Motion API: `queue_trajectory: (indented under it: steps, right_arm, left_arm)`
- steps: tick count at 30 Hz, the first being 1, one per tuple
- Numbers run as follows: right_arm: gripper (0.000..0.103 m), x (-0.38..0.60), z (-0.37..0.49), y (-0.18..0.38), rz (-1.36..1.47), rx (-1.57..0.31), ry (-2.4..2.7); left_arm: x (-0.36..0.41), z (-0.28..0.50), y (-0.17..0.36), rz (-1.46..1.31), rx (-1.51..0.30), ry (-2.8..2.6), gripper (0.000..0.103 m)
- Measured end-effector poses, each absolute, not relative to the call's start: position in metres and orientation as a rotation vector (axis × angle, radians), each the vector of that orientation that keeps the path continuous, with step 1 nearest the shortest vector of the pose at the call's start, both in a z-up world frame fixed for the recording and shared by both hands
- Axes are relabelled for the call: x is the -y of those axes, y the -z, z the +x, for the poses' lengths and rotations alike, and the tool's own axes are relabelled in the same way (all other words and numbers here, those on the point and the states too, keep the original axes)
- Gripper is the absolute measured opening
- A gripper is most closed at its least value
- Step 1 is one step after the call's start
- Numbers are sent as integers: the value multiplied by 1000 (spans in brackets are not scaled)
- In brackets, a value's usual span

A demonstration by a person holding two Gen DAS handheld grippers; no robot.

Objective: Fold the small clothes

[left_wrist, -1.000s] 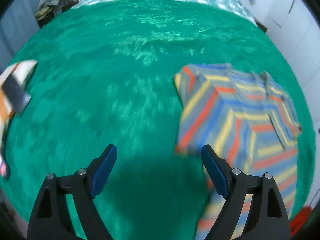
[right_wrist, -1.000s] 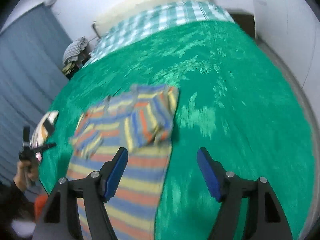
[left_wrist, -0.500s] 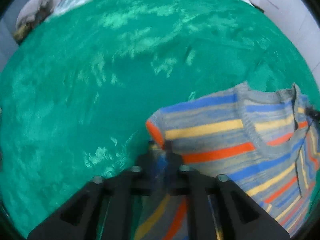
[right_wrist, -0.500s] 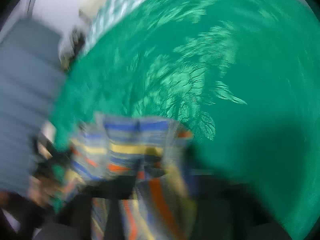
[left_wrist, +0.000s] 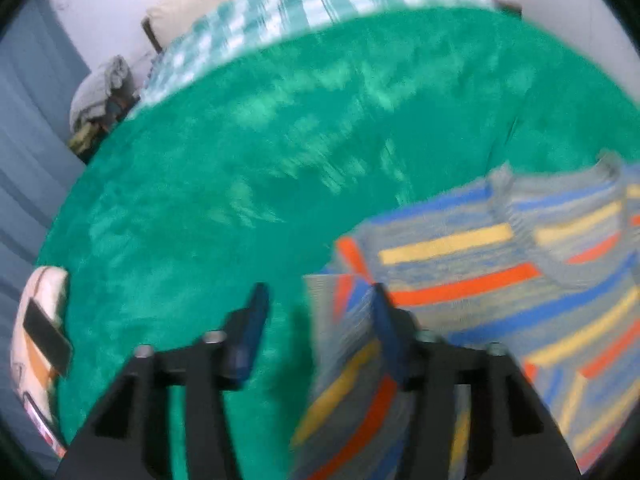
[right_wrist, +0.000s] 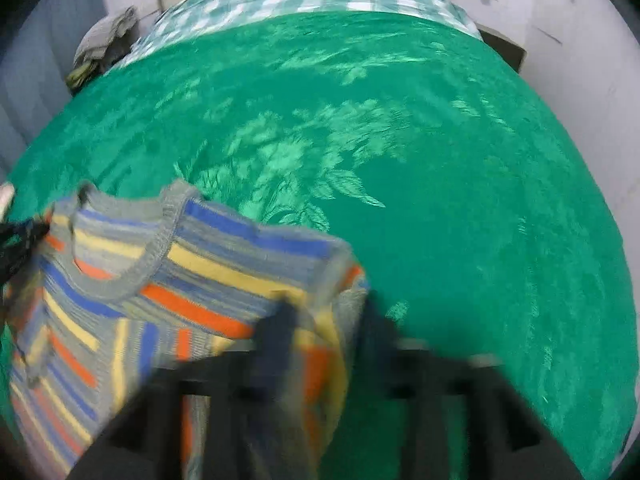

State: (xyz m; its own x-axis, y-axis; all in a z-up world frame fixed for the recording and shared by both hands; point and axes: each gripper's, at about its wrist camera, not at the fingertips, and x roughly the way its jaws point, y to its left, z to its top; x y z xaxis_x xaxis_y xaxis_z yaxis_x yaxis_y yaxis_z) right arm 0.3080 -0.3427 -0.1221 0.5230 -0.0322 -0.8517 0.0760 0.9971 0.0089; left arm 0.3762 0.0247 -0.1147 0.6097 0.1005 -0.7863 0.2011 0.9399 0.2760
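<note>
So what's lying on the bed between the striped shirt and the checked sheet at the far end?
Only bare green blanket, seen from the right wrist camera.

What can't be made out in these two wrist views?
- Right claw, right view: motion blur; whether it pinches the shirt is unclear.
- Shirt hem, both views: cut off by the bottom edge.
- Left claw, left view: blur hides any contact with the shirt.
- Pile beside the bed: too small.

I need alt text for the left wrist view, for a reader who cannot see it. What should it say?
A striped knit top lies on a green blanket, its near corner in the gap of the left tongs, whose jaws are opening. A checked sheet covers the far end of the bed. The picture is blurred.
</note>
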Motion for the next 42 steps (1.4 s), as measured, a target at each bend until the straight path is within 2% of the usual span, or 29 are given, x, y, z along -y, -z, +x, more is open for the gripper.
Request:
queue_trajectory:
  steps: [3,5,8,11,12,13,14,15,21,25,28,32,35,39,41,42]
  right_arm:
    - [64,325,274,83,-77,-927,21]
    - [64,290,250,74,-115,-935,-194]
    - [67,218,220,104,-220,-1015,-408]
    - [67,187,223,147,-350,-1055,-326]
    - [60,194,229,155,-308,-1053,-280]
    - [30,213,231,152,-200,-1036,-237]
    - [10,229,231,147,-115,-1029,-188]
    - [7,255,228,136,-14,-1010,-134]
    - [7,412,158,78,307,-831,156]
    - [7,493,99,110,479,-903,378]
    - [6,503,78,131,570,-923,395]
    - [6,499,60,117,527,-834,467]
    - [6,494,62,142,543,-939,518]
    - [7,483,65,143,465,-927,549]
    - [19,483,59,141,483,-913,540]
    - [38,481,54,137,477,-909,544]
  left_arm:
    - [-41,336,83,327,-855,125,63]
    - [-35,305,82,349,-855,208,64]
    - [-26,270,95,340,-895,279,64]
    - [-29,233,112,263,-982,274,64]
    - [-36,220,114,236,-1005,265,64]
    - [-44,200,114,208,-1018,261,64]
    - [-54,185,112,184,-1019,259,64]
    - [-70,176,111,164,-1017,254,64]
    - [-145,118,113,-74,-1024,116,68]
    - [-168,105,142,-284,-1063,47,68]
    - [-162,103,148,-240,-1062,16,67]
    - [-159,100,148,-174,-1043,-8,67]
    - [-152,103,157,-132,-1073,-27,67]
    - [-130,98,139,23,-1049,12,67]
    - [-116,101,124,89,-1014,46,68]
    - [-106,106,113,124,-984,72,68]
